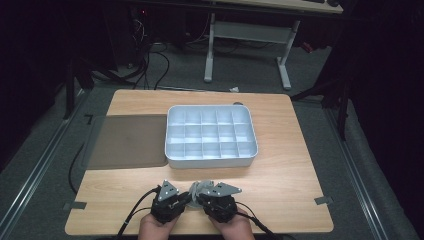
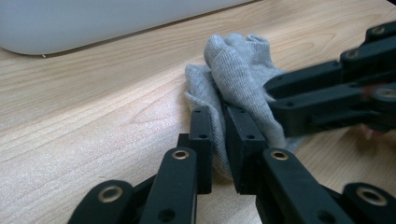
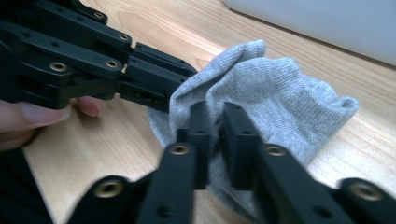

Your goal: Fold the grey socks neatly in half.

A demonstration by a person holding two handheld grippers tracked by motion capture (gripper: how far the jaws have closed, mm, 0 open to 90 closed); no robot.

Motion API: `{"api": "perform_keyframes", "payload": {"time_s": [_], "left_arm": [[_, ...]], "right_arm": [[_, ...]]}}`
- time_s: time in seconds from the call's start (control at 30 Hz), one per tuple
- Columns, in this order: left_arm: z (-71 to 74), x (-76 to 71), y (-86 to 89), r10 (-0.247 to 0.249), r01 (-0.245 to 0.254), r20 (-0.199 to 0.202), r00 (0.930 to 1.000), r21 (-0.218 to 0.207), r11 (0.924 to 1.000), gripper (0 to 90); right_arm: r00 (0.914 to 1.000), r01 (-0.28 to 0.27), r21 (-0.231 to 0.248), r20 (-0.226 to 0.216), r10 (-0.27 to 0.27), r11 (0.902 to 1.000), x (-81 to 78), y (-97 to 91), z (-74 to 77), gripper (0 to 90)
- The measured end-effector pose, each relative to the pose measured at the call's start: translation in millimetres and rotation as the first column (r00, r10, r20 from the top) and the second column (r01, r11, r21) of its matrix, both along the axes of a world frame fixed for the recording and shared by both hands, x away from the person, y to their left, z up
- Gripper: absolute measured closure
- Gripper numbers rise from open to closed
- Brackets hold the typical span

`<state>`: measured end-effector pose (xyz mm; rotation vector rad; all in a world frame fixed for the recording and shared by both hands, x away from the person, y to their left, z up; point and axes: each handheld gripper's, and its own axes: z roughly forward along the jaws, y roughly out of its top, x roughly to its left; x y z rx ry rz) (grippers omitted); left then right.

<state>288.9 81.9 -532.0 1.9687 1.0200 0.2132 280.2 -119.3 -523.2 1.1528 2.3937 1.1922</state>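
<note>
Grey knit cloth, maybe a sock, lies bunched up on the wooden table, just on the person's side of the white tray with its many little boxes; it sits right between the two hands, near the front edge of the table.

Left gripper has its two black jaws almost closed, with a fold of the cloth pinched between them; right gripper is the same, jaws nearly shut and squeezing another fold of the same cloth; so both tools hold one thing at once.

Seen from the high view, the left gripper and the right gripper point in toward each other, tips very close, with the cloth poking out just toward the tray from where they meet.

Cloth is a soft lump with no clear long side yet; it bulges away from the fingers, toward the tray; neither hand is nearer, since each has a bite of it from its own side.

I think the next move depends on this: the two grips sit close together in the middle of the lump, so pulling the hands apart, left and right along the tray's front wall, would stretch the cloth out flat.
</note>
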Motion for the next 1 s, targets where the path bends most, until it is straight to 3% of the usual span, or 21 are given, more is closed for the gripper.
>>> {"api": "perform_keyframes", "payload": {"time_s": [0.1,0.2,0.43,0.57,0.63,0.73,0.9,1.0], "left_arm": [[-0.1,-0.3,-0.1,0.012,-0.012,-0.004,0.9999,0.006,0.9999,81.7],[-0.1,-2.2,-2.4,0.031,-0.031,0.003,0.9995,0.021,0.9993,84.6],[0.2,-3.2,-4.1,0.031,-0.031,0.003,0.9995,0.03,0.9991,85.3],[-0.1,-3.0,-3.7,0.026,-0.026,0.008,0.9996,0.025,0.9994,84.0],[1.2,-2.1,-0.9,0.038,-0.038,0.017,0.9991,0.015,0.9992,77.7],[8.9,-1.5,5.3,0.059,-0.058,0.051,0.997,-0.015,0.9982,77.1],[30.8,-2.1,-4.7,0.004,0.003,0.124,0.9923,-0.055,0.9985,87.2],[33.5,1.2,-20.9,-0.049,0.058,0.126,0.9908,-0.065,0.9962,89.4]], "right_arm": [[0.9998,-0.002,-0.005,0.02,0.002,1.0,1.9,2.1,2.4,88.5],[0.9969,-0.033,0.033,0.073,0.03,0.9989,-3.2,1.8,12.3,88.6],[0.9977,-0.066,0.007,0.019,0.066,0.9978,-3.9,6.0,-2.9,88.3],[0.9973,-0.069,-0.003,0.024,0.069,0.9976,-4.6,7.4,-4.8,88.3],[0.9972,-0.071,-0.004,0.025,0.071,0.9975,-4.3,7.4,-5.4,88.3],[0.997,-0.073,-0.006,0.027,0.073,0.9973,-4.4,7.7,-5.9,88.3],[0.9964,-0.077,-0.009,0.033,0.077,0.997,-4.9,7.7,-6.3,88.4],[0.9961,-0.08,-0.012,0.037,0.08,0.9967,-5.0,7.9,-6.4,88.3]]}}
